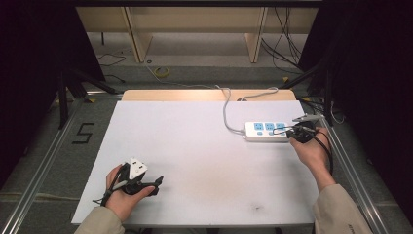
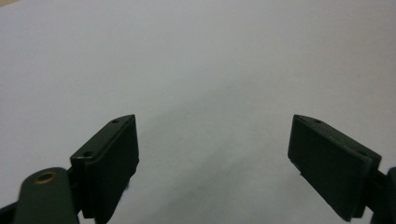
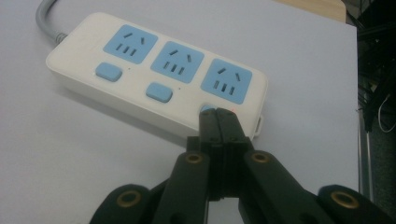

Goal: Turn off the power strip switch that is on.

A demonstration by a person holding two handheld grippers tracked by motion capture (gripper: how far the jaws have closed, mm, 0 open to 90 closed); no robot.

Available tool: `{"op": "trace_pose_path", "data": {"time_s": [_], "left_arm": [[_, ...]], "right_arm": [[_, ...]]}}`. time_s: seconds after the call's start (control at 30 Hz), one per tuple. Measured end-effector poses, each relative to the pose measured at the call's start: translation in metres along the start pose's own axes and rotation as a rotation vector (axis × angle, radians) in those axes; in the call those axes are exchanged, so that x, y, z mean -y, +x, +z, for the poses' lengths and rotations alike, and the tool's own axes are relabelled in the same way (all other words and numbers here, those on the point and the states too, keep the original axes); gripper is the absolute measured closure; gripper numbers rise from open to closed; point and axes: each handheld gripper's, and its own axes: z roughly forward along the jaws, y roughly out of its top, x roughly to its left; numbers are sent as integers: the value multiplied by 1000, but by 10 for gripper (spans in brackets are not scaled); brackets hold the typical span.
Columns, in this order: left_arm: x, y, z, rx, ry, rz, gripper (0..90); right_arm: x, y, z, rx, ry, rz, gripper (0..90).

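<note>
1. Left gripper (image 1: 155,184), held in the left hand (image 1: 124,192), sits low over the near-left part of the white table (image 1: 195,146). Jaws spread wide, nothing between them; in the left gripper view just bare table ahead of the tips.
2. Wide stretch of bare tabletop between the two grippers; they are well apart.
3. Power strip (image 1: 265,130) lies flat at the far-right of the table, right at the right gripper's tips. White body, three blue sockets, each with a blue switch (image 3: 159,92) in front. Grey cord (image 1: 226,109) leaves its left end toward the far edge.
4. Right gripper (image 3: 218,116), in the right hand (image 1: 311,151), jaws pressed together with nothing clamped. Tips rest on the switch of the socket nearest it, at the strip's cordless end; small red light (image 3: 233,111) just beside the tips.
</note>
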Motion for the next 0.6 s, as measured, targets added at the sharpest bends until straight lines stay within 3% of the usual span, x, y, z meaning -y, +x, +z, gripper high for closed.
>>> {"op": "trace_pose_path", "data": {"time_s": [0.6], "left_arm": [[0, 0, 0, -3, -3, 6, 161]], "right_arm": [[-8, -4, 9, 9, 20, 10, 900]]}}
